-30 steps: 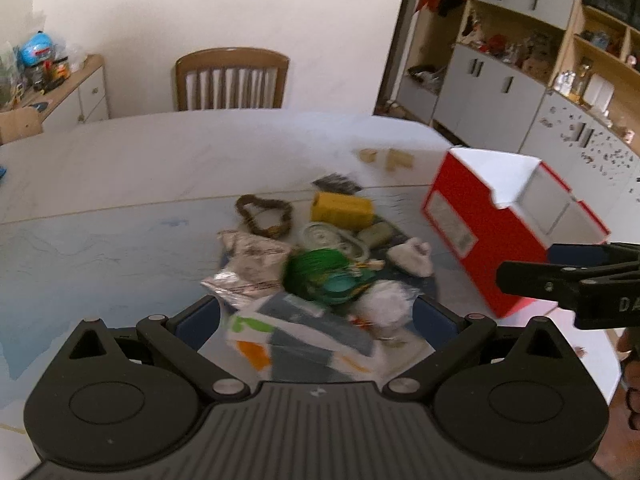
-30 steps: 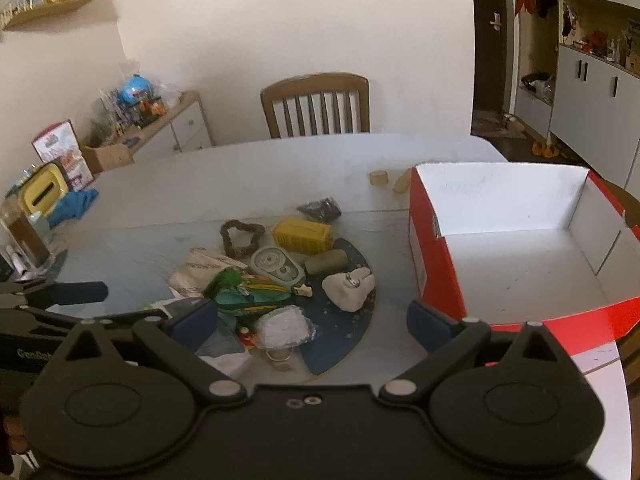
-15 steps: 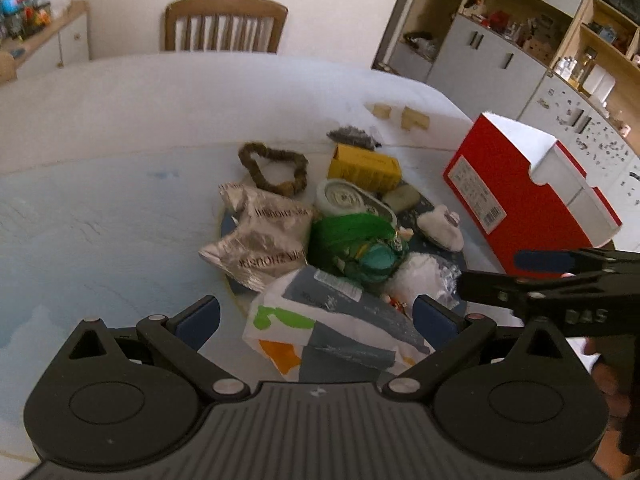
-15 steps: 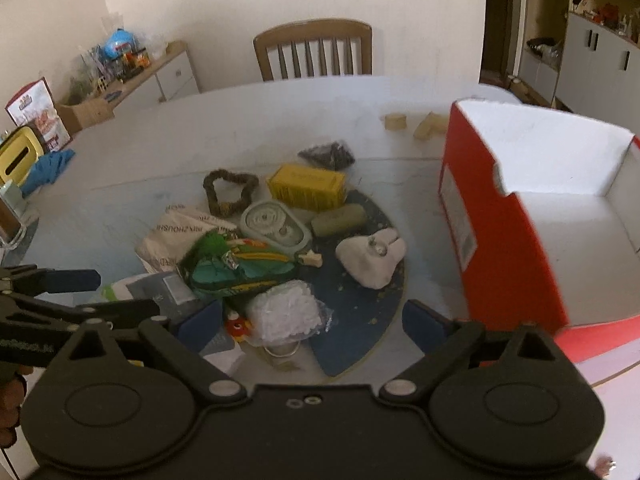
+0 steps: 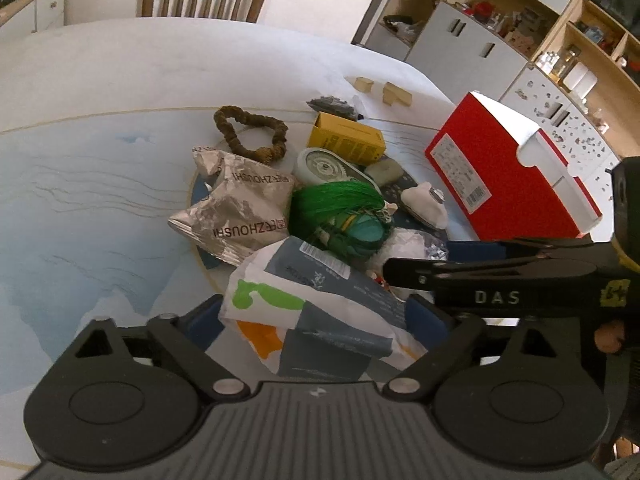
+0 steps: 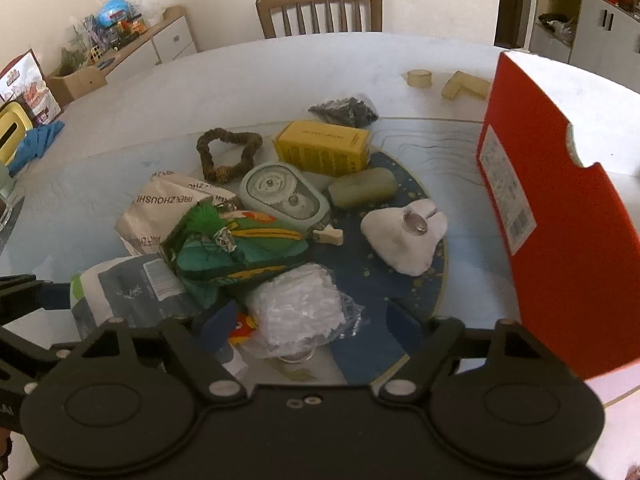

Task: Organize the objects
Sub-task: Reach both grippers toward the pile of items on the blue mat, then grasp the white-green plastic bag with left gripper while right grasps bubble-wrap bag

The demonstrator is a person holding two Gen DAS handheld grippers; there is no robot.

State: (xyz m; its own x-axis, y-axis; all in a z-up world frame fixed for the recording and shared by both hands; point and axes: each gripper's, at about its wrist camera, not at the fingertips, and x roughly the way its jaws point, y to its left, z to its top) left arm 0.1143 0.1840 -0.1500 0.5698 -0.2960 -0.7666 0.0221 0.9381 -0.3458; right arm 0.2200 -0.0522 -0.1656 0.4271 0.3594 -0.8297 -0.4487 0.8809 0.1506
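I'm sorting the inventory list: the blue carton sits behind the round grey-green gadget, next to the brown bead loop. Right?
Not quite: the carton is yellow, not blue, as the right wrist view shows. It does sit behind the grey-green gadget, next to the brown bead loop.

a heap of small things lies on a dark round mat (image 6: pixel 404 280): a yellow box (image 6: pixel 322 147), a silver foil bag (image 5: pixel 240 210), a green tassel (image 5: pixel 334 204), a grey-and-white pouch (image 5: pixel 320 312). just beside stands an open red box (image 5: pixel 504 176).
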